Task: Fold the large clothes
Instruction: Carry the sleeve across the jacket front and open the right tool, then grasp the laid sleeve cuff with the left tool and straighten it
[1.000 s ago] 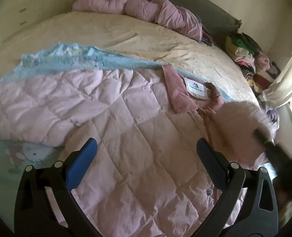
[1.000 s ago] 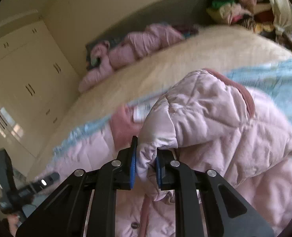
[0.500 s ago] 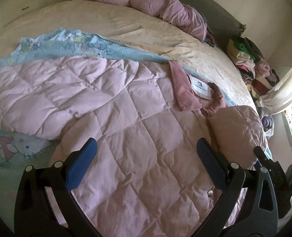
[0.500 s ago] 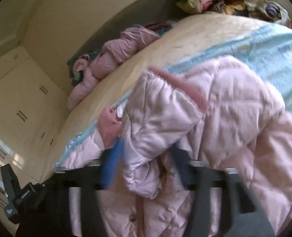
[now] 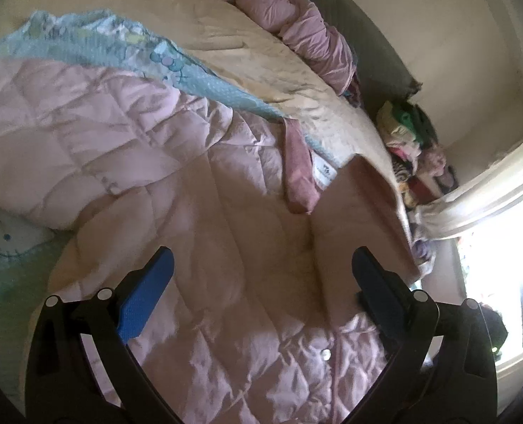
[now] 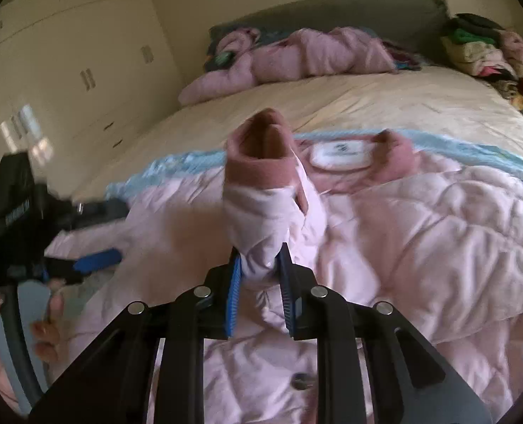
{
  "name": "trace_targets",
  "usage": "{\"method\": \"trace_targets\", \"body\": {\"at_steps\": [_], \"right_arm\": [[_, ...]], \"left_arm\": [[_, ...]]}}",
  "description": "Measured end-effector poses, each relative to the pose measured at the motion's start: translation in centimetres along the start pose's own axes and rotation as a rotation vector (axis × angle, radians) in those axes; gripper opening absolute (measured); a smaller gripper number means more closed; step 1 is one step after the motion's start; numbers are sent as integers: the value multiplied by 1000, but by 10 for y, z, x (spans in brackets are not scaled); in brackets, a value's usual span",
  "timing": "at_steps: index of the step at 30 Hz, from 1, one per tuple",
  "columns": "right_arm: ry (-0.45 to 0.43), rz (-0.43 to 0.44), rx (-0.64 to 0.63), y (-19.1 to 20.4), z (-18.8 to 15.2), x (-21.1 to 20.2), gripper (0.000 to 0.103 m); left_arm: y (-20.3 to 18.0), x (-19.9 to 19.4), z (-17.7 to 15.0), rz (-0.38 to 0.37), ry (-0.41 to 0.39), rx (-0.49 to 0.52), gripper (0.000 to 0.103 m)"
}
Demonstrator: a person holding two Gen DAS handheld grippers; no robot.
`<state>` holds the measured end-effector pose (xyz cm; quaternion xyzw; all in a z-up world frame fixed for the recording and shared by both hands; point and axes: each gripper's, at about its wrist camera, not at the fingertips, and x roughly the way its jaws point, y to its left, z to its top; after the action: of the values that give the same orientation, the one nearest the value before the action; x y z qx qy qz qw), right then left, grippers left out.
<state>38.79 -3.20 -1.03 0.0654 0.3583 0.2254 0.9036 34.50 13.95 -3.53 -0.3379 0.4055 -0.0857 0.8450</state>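
Your right tool (image 6: 259, 265) has the sleeve (image 6: 265, 208) of the pink quilted jacket (image 6: 420, 233) between its blue pads, and its jaws are closing on that bunched fabric; the sleeve stands up from the pads with its darker pink ribbed cuff (image 6: 261, 166) open toward the far end of the bed (image 6: 403, 106). Your left tool (image 5: 259, 265) hangs above the jacket's front with its jaws wide and nothing between them; in the right wrist view it shows at the left edge, gripped by your hand (image 6: 0, 325). The jacket lies spread across a light blue printed blanket (image 5: 205, 81) on the bed, collar and white neck label (image 6: 341, 153) pointing toward the headboard. Another pink garment (image 6: 297, 60) lies heaped by the headboard, and a pile of mixed clothes (image 6: 480, 49) sits beside the bed.
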Motion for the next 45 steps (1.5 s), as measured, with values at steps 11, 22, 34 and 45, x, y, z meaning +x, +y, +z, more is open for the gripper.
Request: {"method": "trace_targets", "body": {"at_steps": [11, 22, 34, 45], "right_arm": [[113, 92, -71, 28, -16, 21, 48], [99, 84, -6, -3, -27, -29, 51], [44, -59, 172, -92, -58, -103, 51], [-12, -285, 208, -152, -24, -104, 52]], "left_arm": [[6, 24, -3, -53, 50, -31, 95], [-14, 62, -20, -55, 119, 76, 54], [-82, 19, -17, 73, -137, 413, 6], [-11, 39, 1, 209, -56, 298, 6]]}}
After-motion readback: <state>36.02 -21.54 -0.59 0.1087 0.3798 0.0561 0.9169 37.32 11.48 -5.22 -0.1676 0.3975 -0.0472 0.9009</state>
